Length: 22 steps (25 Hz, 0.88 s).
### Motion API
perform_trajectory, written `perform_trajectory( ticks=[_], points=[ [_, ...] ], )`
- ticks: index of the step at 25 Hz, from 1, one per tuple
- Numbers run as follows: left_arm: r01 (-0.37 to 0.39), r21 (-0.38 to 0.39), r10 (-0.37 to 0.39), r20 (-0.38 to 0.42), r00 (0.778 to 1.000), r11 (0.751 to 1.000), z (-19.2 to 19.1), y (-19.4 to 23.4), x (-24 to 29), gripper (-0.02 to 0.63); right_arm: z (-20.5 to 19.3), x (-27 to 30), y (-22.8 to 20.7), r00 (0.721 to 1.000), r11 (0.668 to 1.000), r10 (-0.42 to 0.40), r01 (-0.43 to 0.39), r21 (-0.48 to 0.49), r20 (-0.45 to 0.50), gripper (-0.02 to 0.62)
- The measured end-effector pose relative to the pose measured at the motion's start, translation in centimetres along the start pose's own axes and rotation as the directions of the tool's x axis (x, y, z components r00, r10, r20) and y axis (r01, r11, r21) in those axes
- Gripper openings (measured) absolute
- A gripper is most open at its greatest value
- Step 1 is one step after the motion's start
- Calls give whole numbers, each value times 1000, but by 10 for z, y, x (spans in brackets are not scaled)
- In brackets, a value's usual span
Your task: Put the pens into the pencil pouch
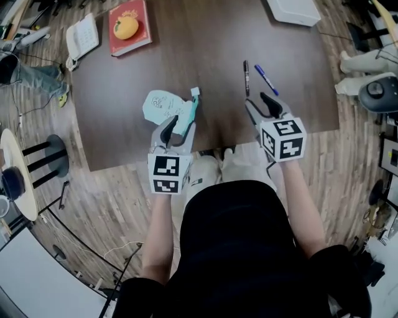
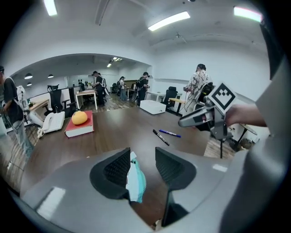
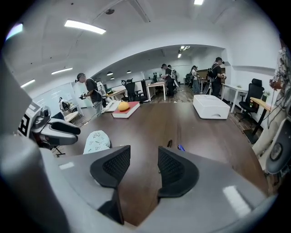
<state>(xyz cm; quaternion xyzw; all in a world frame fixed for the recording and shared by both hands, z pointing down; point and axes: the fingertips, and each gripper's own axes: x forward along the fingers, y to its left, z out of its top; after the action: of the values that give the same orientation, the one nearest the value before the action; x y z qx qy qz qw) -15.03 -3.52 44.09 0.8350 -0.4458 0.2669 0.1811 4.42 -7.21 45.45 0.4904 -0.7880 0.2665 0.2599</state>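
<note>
A pale teal pencil pouch [image 1: 160, 104] lies on the brown table [image 1: 211, 43], near its front edge. My left gripper [image 1: 180, 124] is at the pouch's right edge. In the left gripper view the pouch's teal edge [image 2: 135, 179] stands between the jaws against the left one, with a clear gap to the right jaw, so the left gripper [image 2: 142, 164] is open. A black pen [image 1: 246, 77] and a blue pen [image 1: 266, 79] lie side by side just beyond my right gripper [image 1: 261, 102]. The right gripper [image 3: 138, 164] is open, with nothing between its jaws.
A red book [image 1: 129, 28] with an orange fruit on it and a white desk phone [image 1: 82, 36] sit at the table's far left. A white box [image 1: 294, 10] stands at the far right. A round side table [image 1: 15, 174] is on the floor to the left.
</note>
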Motion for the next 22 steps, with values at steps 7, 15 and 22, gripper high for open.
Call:
perform_trajectory(
  ticks=[7, 15, 22],
  points=[
    [-42, 22, 44, -100, 994, 999, -34, -7, 29, 172, -15, 19, -10, 997, 998, 56, -58, -27, -54, 199],
    [-114, 90, 131, -203, 970, 989, -75, -6, 48, 170, -25, 34, -22, 991, 992, 109, -113, -46, -80, 199],
    [-172, 224, 226, -247, 942, 959, -89, 1, 56, 153, -29, 39, -27, 988, 990, 135, -138, -35, -80, 199]
  ],
)
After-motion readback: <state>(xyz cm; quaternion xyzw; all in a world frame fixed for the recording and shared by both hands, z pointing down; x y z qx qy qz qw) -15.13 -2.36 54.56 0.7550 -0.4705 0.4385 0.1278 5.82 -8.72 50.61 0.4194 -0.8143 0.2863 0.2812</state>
